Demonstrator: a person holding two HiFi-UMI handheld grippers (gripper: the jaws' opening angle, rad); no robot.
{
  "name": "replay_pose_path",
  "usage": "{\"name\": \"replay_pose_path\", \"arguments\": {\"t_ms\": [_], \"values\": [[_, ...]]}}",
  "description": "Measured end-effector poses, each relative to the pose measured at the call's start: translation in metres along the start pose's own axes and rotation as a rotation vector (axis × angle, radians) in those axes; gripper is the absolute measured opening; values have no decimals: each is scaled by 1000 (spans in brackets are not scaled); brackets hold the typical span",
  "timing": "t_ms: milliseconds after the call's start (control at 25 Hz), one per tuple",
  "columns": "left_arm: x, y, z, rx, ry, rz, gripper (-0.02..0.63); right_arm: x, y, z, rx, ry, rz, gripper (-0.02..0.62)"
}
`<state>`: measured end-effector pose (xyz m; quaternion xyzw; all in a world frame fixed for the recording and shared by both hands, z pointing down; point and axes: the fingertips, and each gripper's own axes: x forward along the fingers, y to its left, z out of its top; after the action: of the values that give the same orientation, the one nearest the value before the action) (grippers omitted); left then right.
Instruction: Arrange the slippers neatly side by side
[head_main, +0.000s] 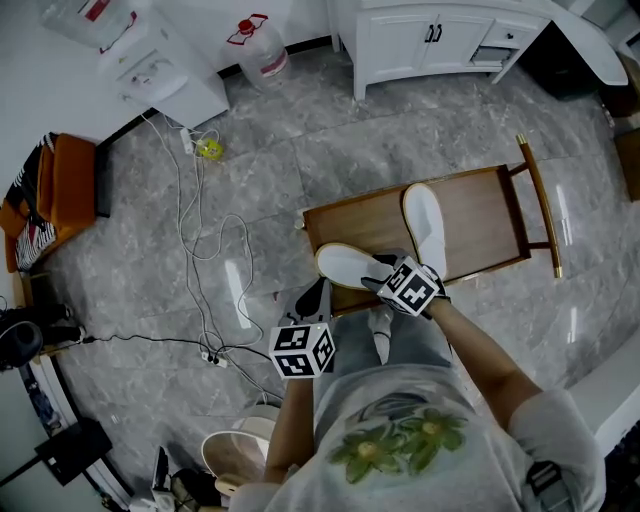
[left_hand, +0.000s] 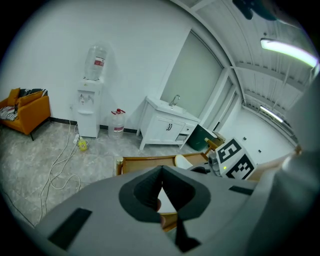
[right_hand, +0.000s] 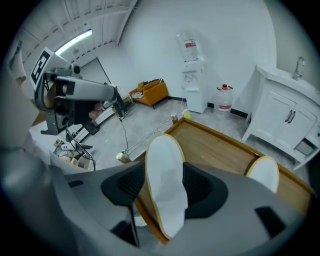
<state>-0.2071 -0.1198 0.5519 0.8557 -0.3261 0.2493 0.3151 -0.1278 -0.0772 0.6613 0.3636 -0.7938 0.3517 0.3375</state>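
Two white slippers with tan rims lie on a low wooden table (head_main: 480, 205). One slipper (head_main: 426, 226) lies lengthwise toward the table's right. The other slipper (head_main: 348, 266) sits crosswise at the front edge; in the right gripper view this near slipper (right_hand: 164, 175) lies between the wide-apart jaws of my right gripper (right_hand: 165, 189), resting on the table (right_hand: 220, 150), with the far slipper (right_hand: 263, 173) behind. The right gripper (head_main: 388, 277) hovers over the near slipper's heel end. My left gripper (head_main: 316, 297) is off the table's front left corner; its fingertips meet, with nothing held (left_hand: 161, 172).
Loose cables (head_main: 215, 250) and a power strip (head_main: 213, 358) trail over the grey floor left of the table. A water dispenser (head_main: 160, 70), a water bottle (head_main: 262, 50) and a white cabinet (head_main: 430, 40) line the far wall. An orange sofa (head_main: 50, 195) stands at the left.
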Motion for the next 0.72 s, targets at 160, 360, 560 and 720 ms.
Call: {"name": "replay_pose_path", "arguments": {"t_ms": [160, 360, 560, 720], "values": [[0, 4, -5, 22, 26, -23, 15, 16, 0, -7, -26, 37, -11, 227], [6, 6, -10, 45, 58, -56, 15, 38, 0, -13, -53, 65, -13, 227], [13, 9, -11, 69, 77, -85, 15, 55, -4, -18, -67, 92, -49, 136], [16, 12, -11, 80, 87, -103, 15, 58, -6, -18, -17, 72, -90, 67]]}}
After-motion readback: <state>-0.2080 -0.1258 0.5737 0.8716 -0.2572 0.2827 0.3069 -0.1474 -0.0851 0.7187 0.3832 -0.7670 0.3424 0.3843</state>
